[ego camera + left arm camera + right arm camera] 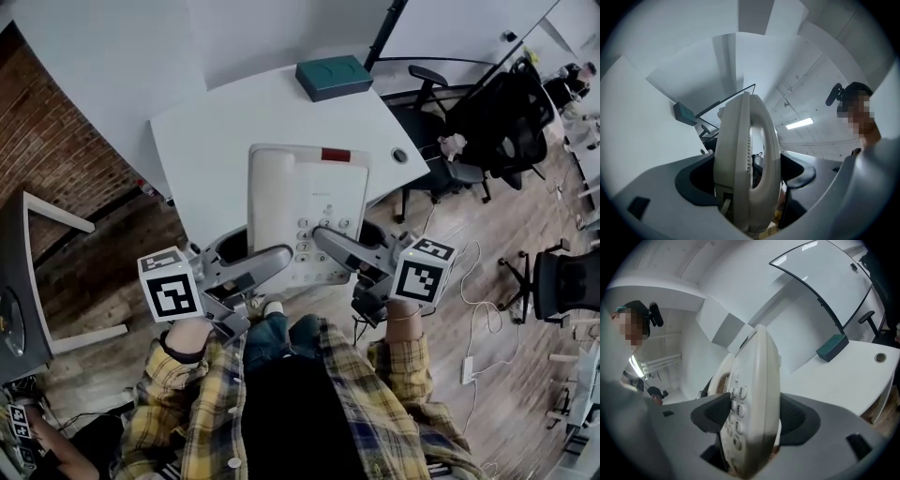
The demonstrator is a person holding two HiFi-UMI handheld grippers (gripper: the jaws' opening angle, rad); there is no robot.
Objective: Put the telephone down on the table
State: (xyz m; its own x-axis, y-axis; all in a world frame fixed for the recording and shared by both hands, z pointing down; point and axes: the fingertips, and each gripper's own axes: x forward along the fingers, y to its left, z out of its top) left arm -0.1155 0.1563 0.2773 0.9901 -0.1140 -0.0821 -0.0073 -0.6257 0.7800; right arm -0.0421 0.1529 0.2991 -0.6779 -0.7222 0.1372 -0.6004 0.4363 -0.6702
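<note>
Right, left gripper (pixel 275 259) clamps the phone (pixel 300 202) by its handset side, right gripper (pixel 330 242) grips the keypad side, over the counter's (pixel 216 141) near edge (teal box (pixel 334 77) beyond).

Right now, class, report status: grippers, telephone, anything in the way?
Left gripper and right gripper both shut on telephone. Telephone held over near edge of white table. Teal box at far edge, clear.
</note>
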